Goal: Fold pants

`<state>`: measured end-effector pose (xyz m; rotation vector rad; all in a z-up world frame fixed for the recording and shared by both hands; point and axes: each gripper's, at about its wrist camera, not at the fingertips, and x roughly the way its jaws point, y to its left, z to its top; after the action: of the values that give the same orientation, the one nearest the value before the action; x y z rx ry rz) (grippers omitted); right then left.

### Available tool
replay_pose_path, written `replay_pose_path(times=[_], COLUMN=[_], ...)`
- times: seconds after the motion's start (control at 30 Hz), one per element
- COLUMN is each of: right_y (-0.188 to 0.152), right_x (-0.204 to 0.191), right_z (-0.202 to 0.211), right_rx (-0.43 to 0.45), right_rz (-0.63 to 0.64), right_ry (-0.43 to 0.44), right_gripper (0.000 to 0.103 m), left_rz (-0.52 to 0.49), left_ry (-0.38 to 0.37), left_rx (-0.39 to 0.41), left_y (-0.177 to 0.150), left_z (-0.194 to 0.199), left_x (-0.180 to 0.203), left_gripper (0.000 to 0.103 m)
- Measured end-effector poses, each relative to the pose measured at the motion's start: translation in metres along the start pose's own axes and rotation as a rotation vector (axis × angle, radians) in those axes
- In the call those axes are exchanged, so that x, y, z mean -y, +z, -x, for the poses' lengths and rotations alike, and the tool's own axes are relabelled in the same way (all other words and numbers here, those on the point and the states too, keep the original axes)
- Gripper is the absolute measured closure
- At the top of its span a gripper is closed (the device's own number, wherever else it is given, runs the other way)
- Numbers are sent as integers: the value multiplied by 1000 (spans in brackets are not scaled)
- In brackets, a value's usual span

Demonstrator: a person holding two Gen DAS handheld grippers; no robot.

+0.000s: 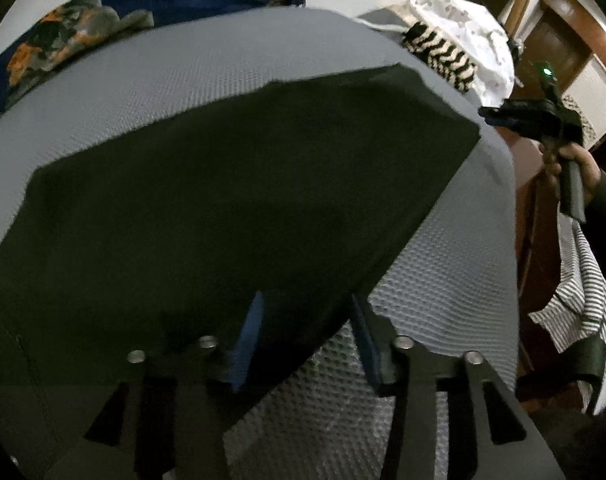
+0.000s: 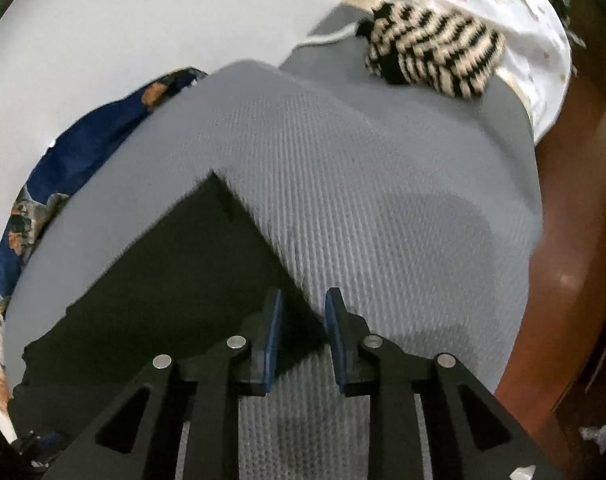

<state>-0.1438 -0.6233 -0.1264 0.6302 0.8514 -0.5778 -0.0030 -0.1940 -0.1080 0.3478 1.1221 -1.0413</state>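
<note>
Your dark pants (image 1: 207, 208) lie flat on the grey textured surface (image 1: 151, 80), folded into a broad shape with straight edges. In the left wrist view they cover most of the middle of the surface, and one corner points toward the far right side.

Your left gripper (image 1: 307, 336) stands partly open over the near edge of the pants. The blue pads are apart and do not press on the cloth; the edge of the pants runs between them, and the right finger is over the bare grey surface. It holds nothing.

Your right gripper (image 2: 303, 332) is open by a narrow gap. Its left finger is over the near corner of the pants (image 2: 175, 280) and its right finger is over the grey surface (image 2: 383, 200). I see no cloth pinched between the pads, though the picture is a little blurred there, so I am not fully sure if the left pad touches the fabric.

In the left wrist view your right hand (image 1: 571, 168) appears at the right edge, beyond the edge of the surface, around the handle of the other gripper.

At the far side of the surface lie a dark blue cloth with orange flowers (image 1: 63, 44), a cream and black striped knit piece (image 2: 431, 56) and a white cloth (image 2: 503, 12). A grey striped cloth (image 1: 583, 292) hangs at the right.
</note>
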Motion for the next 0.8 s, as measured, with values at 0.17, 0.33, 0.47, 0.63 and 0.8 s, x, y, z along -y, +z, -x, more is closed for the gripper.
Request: replay_pose_path(times=[0.17, 0.33, 0.47, 0.63, 0.8], right_y=[44, 83, 102, 112, 109], right_x=[-29, -61, -71, -72, -73], right_z=[-18, -71, -100, -119, -129], right_rx=[-56, -181, -232, -267, -285], right_rz=[121, 187, 233, 251, 270], right_ry=[150, 254, 235, 237, 257], right_gripper=[81, 81, 81, 81, 81], left_rz=[65, 244, 351, 442, 475], left_ry=[-10, 57, 125, 171, 184], left_rx=[72, 125, 161, 158, 142], left_y=[5, 7, 2, -4, -3], left_z=[24, 41, 54, 58, 52], left_x=[-18, -63, -95, -118, -125], left_gripper=[50, 50, 50, 50, 50])
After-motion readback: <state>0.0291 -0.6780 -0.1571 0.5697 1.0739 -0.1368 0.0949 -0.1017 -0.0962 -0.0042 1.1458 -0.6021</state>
